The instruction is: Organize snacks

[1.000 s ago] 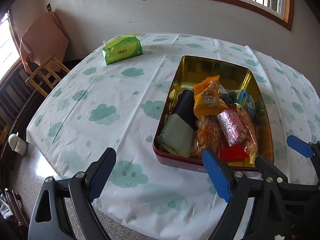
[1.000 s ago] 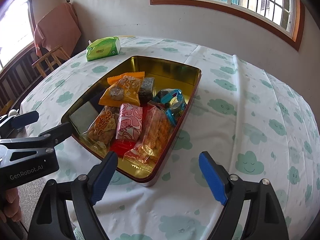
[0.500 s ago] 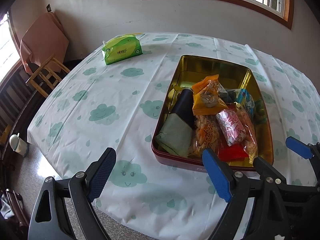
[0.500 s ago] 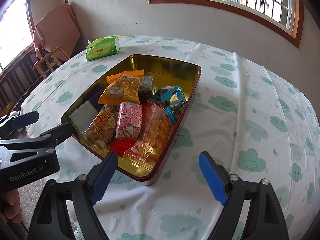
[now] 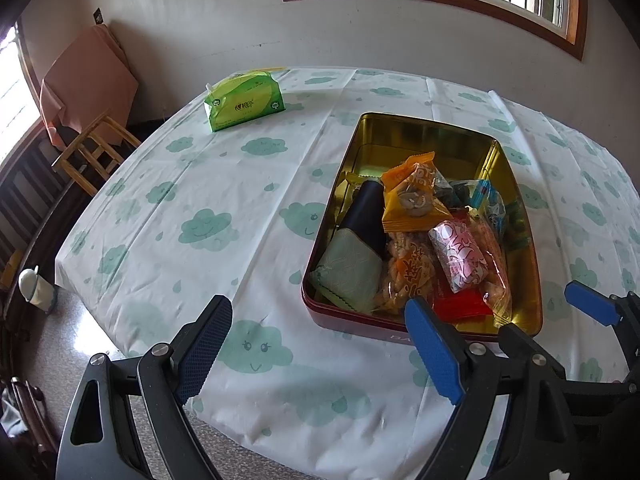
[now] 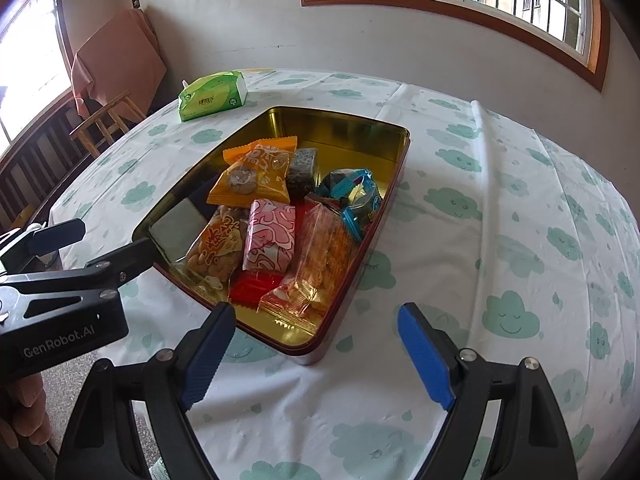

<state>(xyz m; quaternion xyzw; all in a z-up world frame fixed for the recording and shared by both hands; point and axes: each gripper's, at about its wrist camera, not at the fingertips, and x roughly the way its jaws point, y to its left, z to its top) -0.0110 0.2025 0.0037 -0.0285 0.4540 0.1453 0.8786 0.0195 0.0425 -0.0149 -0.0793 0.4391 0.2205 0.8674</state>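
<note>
A gold-lined tin [image 5: 424, 132] [image 6: 344, 128] with a dark red outer wall sits on the table and holds several wrapped snacks: an orange pack [image 5: 414, 194] [image 6: 256, 174], a pink-and-white pack [image 5: 460, 256] [image 6: 270, 236], a clear peanut pack [image 6: 218, 246], a red pack [image 6: 256, 286], blue-wrapped sweets [image 6: 354, 196] and a pale green pack [image 5: 350, 272]. My left gripper [image 5: 320, 348] is open and empty, at the table's near edge, left of the tin. My right gripper [image 6: 316, 354] is open and empty, just before the tin's near corner.
A green tissue pack [image 5: 244, 100] [image 6: 212, 96] lies at the table's far left. The cloud-print tablecloth [image 5: 208, 216] covers the table. A wooden chair with a pink cloth [image 5: 86, 120] stands beyond the left edge. A white cup [image 5: 34, 288] stands on the floor.
Both grippers have drawn back slightly from the tin and stay open. Nothing in the tin has moved.
</note>
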